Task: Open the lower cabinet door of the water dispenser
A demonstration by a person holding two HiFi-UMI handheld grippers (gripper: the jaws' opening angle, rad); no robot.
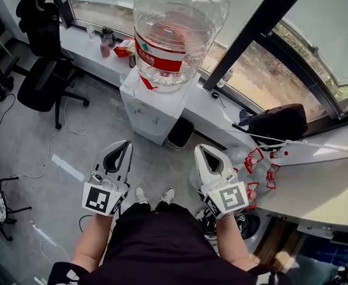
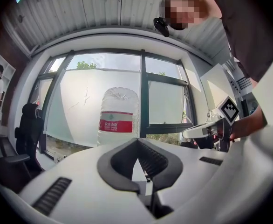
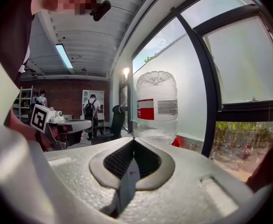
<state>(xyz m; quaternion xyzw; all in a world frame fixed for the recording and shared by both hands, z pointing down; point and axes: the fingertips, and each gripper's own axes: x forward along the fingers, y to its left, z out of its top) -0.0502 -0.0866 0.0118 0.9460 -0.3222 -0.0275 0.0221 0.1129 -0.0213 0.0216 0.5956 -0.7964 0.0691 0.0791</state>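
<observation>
The white water dispenser [image 1: 152,108] stands against the window ledge with a big clear bottle [image 1: 177,28] on top; its front face shows foreshortened from above and the lower door looks closed. My left gripper [image 1: 125,144] and right gripper [image 1: 202,150] are held side by side over the floor, short of the dispenser and touching nothing. Both are shut and empty. In the left gripper view the tips [image 2: 137,140] meet below the bottle [image 2: 119,118]. In the right gripper view the tips [image 3: 133,140] meet in front of the bottle [image 3: 157,106].
A black office chair [image 1: 43,70] stands at the left, cables trail on the floor. A small black bin [image 1: 180,134] sits right of the dispenser. A black bag [image 1: 278,123] lies on the ledge, and a white table [image 1: 322,189] is at the right.
</observation>
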